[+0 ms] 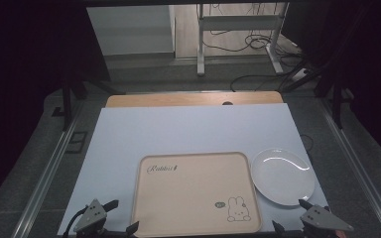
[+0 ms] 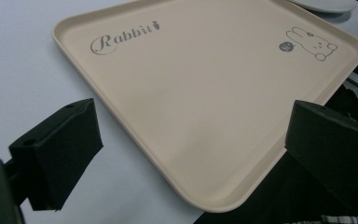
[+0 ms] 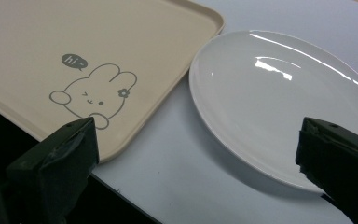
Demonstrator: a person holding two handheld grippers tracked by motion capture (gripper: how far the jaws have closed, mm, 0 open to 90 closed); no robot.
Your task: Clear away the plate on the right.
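Observation:
A beige tray (image 1: 196, 193) printed with "Rabbit" and a bunny lies empty at the table's near edge, and a bare white plate (image 1: 281, 176) sits just to its right. My left gripper (image 1: 123, 216) stands open at the tray's near-left corner. In the left gripper view, the left gripper (image 2: 191, 140) has its jaws wide apart over the tray (image 2: 205, 93). My right gripper (image 1: 289, 214) stands open near the plate's front edge. In the right gripper view, the right gripper (image 3: 198, 154) spans the gap between the tray's corner (image 3: 121, 135) and the plate (image 3: 270, 98). Neither gripper holds anything.
A pale sheet (image 1: 188, 129) covers the table, with a strip of wood (image 1: 193, 99) showing at the far edge. Metal rails (image 1: 49, 168) run along both sides. A desk frame (image 1: 201, 44) and loose cables (image 1: 258, 44) stand on the floor beyond.

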